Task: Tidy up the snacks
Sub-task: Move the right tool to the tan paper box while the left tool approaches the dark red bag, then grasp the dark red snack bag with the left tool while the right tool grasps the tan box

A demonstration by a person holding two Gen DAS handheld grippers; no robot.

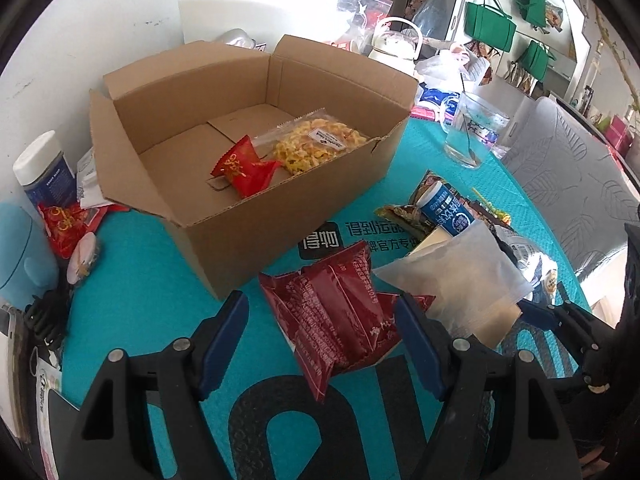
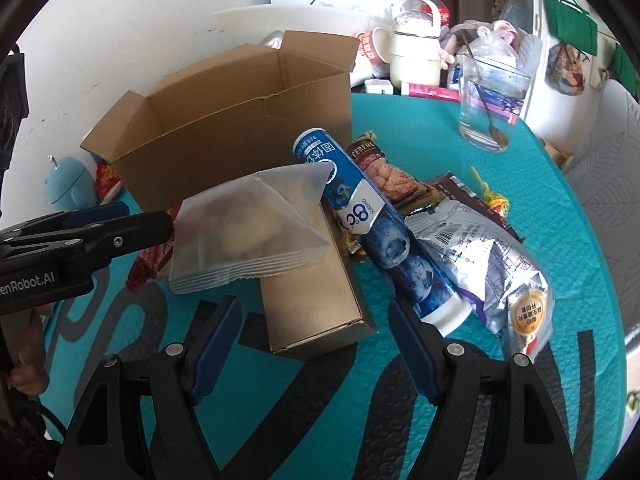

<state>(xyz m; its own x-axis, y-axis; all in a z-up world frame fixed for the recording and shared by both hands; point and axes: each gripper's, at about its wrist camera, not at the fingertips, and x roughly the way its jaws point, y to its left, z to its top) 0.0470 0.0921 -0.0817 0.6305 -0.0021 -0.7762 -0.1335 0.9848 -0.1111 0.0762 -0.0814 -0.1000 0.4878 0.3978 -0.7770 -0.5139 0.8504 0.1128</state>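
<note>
Both grippers are low over the teal mat (image 1: 152, 304) and neither holds anything. Nearest on the left, the left gripper (image 1: 320, 340) has its jaws standing apart around the dark red snack packet (image 1: 340, 320), which lies flat on the mat; the blue pads flank it but do not press on it yet, so this is the moment before a pinch. To do it well, I'd say come down square over the packet's middle, let both pads meet the film together, and close on the crimped bulk, not a loose corner (thin foil slides out easily). On the other side the right gripper (image 2: 316, 344) is likewise open and empty, its jaws framing the small gold box (image 2: 316, 304), with the frosted white pouch (image 2: 248, 228) lying on top of that box and the blue tube (image 2: 380, 224) leaning just beside it. Take the pouch first, I'd judge, or the box will tip it off. A little farther out lie the silver bag (image 2: 492, 256) and some flat wrappers, touching one another in a heap. Beyond them is the open cardboard box (image 1: 208, 236), the likely destination, already holding a red candy pack (image 1: 244, 166) and a clear bag of yellow chips (image 1: 316, 144). Lift clear of its near wall before moving in. The glass with a spoon (image 1: 472, 128) is well off to the side.
</note>
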